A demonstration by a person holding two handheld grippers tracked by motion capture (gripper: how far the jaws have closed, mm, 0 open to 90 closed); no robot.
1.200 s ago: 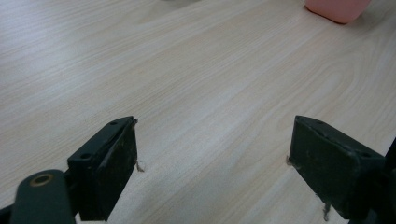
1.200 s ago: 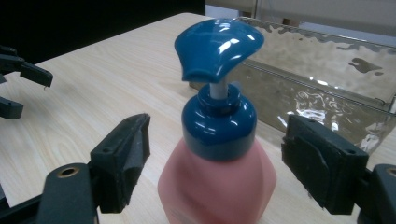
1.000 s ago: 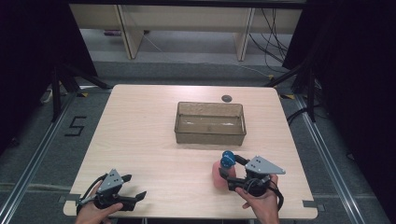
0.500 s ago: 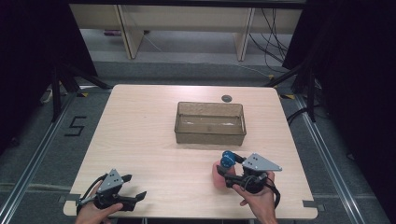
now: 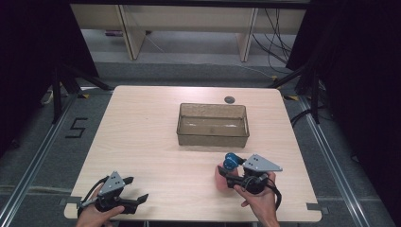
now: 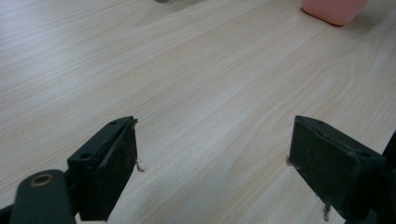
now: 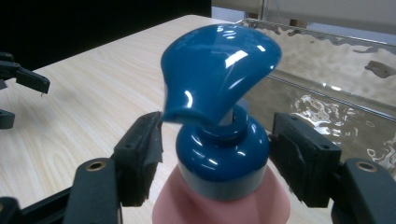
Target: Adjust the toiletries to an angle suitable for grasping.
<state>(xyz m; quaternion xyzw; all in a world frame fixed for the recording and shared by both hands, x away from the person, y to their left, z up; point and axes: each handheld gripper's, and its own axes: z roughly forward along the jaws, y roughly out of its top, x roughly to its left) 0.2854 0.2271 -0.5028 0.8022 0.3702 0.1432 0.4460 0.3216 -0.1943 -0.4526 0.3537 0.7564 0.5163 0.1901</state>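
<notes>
A pink pump bottle (image 5: 219,178) with a glossy blue pump head (image 7: 219,70) stands upright on the wooden table (image 5: 142,132), near the front right. My right gripper (image 5: 226,176) reaches around the blue collar (image 7: 223,156) from the right. Its jaws have just been closing with the collar between them. A narrow gap still shows at the left pad (image 7: 144,154), and the right pad (image 7: 299,161) is nearly touching. My left gripper (image 5: 136,189) rests at the front left, jaws wide apart (image 6: 212,158) over bare wood. The bottle's pink base (image 6: 334,9) lies far ahead of it.
A clear rectangular plastic bin (image 5: 213,135) sits mid-table behind the bottle, and its rippled wall (image 7: 327,93) stands close behind the pump. A small dark disc (image 5: 230,99) lies beyond the bin. My left gripper (image 7: 18,79) shows far off across the table.
My right gripper's jaws have narrowed around the bottle's blue collar. The left gripper and the bottle stay where they were.
</notes>
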